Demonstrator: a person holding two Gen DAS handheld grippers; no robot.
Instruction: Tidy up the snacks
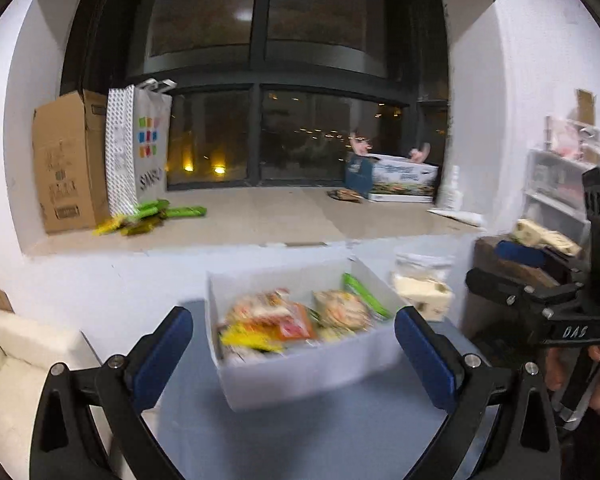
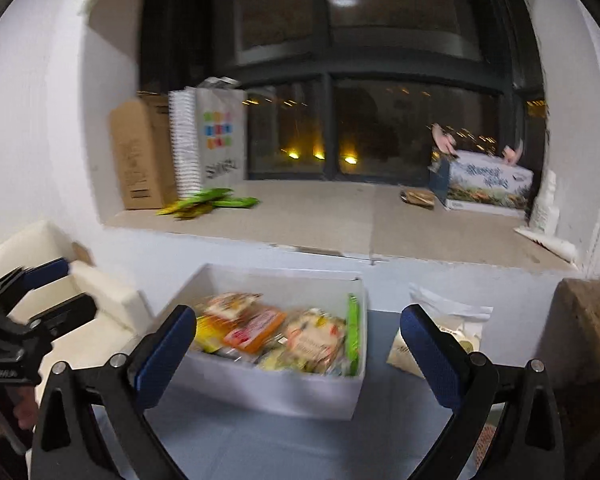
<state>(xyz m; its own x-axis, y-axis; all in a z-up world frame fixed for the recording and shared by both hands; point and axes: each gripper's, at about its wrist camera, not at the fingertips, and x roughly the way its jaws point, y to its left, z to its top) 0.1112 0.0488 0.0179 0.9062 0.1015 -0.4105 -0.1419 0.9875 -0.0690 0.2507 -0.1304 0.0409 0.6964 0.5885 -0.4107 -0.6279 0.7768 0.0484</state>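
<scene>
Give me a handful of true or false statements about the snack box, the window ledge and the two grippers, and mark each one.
1. The white box on the table holds snack packets. True.
2. The right gripper is clamped on a snack packet. False: its jaws stand wide open with nothing between the pads.
3. Green and yellow snack bars lie on the window ledge beside the patterned shopping bag. True.
4. The left gripper is shut. False: its jaws are open and empty.
5. The brown cardboard box stands at the right end of the ledge. False: it stands at the left end, next to the shopping bag.
</scene>
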